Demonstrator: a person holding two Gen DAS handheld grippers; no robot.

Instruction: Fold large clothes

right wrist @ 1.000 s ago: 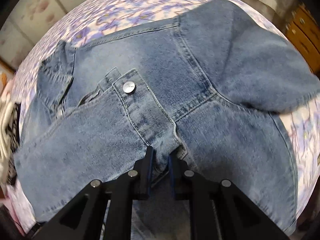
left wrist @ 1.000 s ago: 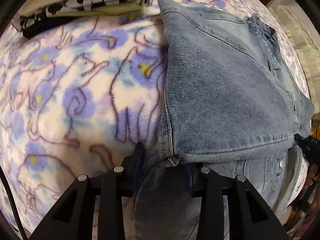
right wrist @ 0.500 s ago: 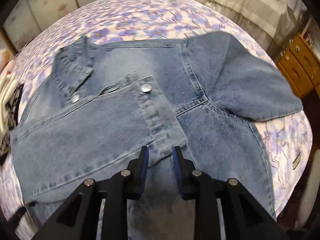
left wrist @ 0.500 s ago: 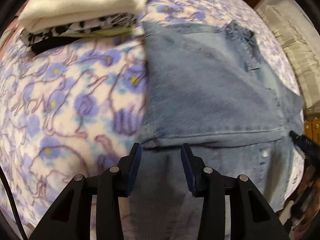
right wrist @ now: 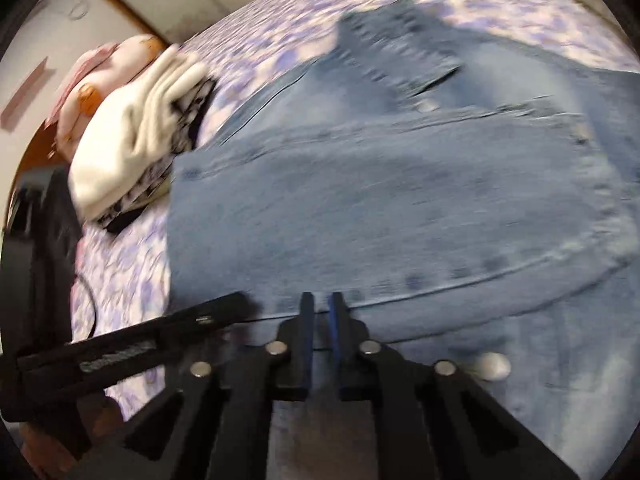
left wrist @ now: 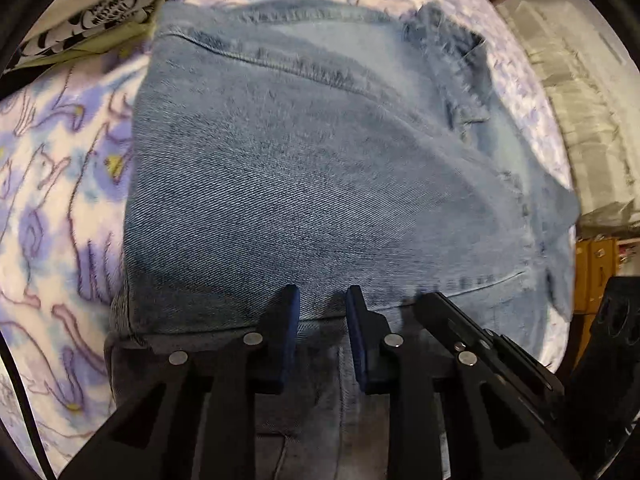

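A light blue denim jacket (left wrist: 320, 168) lies on the flowered bed, its near part folded up over the body. It also fills the right wrist view (right wrist: 400, 208), blurred by motion. My left gripper (left wrist: 322, 300) is open, its blue pads just over the fold's near edge, holding nothing. My right gripper (right wrist: 320, 308) has its jaws nearly closed with a thin gap, low over the same fold edge; no cloth shows between them. The right gripper's fingers (left wrist: 460, 324) show at the left view's lower right, close beside the left one.
A stack of folded clothes, cream on top with black-and-white print under it (right wrist: 136, 152), sits on the bed left of the jacket, also in the left wrist view (left wrist: 92, 20). The purple-flowered bedspread (left wrist: 52, 200) surrounds the jacket. Wooden furniture (left wrist: 596, 272) stands past the bed's right edge.
Both grippers let go of the denim after laying the fold down. They then moved toward each other along the fold edge; the right one swung left and narrowed its jaws.
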